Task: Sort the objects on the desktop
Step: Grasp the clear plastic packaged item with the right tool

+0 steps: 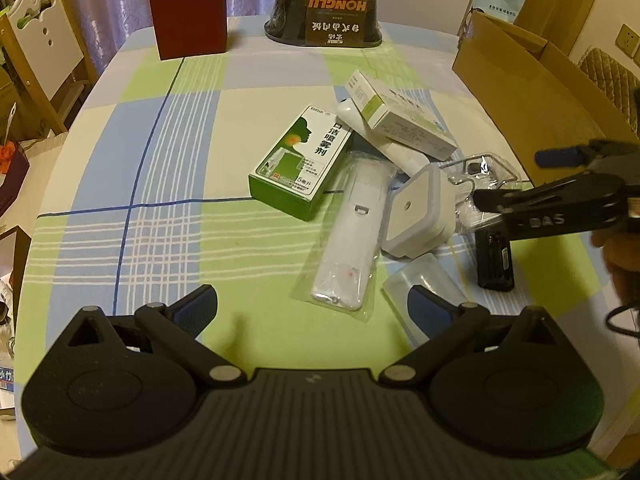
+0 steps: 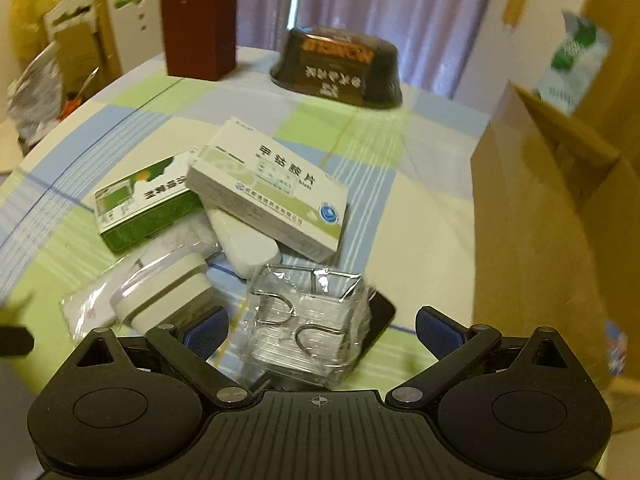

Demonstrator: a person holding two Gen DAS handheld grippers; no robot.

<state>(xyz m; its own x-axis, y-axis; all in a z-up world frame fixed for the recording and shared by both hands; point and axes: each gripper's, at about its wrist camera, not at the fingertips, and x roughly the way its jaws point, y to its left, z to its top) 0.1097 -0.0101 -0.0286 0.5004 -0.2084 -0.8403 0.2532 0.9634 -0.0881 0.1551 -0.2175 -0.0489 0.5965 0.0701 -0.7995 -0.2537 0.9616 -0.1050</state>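
A pile of desktop items lies on the checked tablecloth. It holds a green spray box [image 1: 300,160], a white medicine box [image 1: 400,116], a white remote in a plastic bag [image 1: 352,240], a white square plug adapter [image 1: 420,212] and a clear pack of metal hooks [image 2: 308,320]. My right gripper [image 2: 322,328] is open, one finger on each side of the hook pack without touching it. A black block [image 1: 494,260] lies partly under that pack. My left gripper [image 1: 312,304] is open low over the near table, holding nothing, just short of the bagged remote.
An open cardboard box [image 1: 520,80] stands at the table's right edge. A dark red box [image 1: 188,12] and a black bowl package [image 1: 324,12] stand at the far side. A small clear packet [image 1: 420,288] lies by my left gripper's right finger. Chairs stand beyond the left edge.
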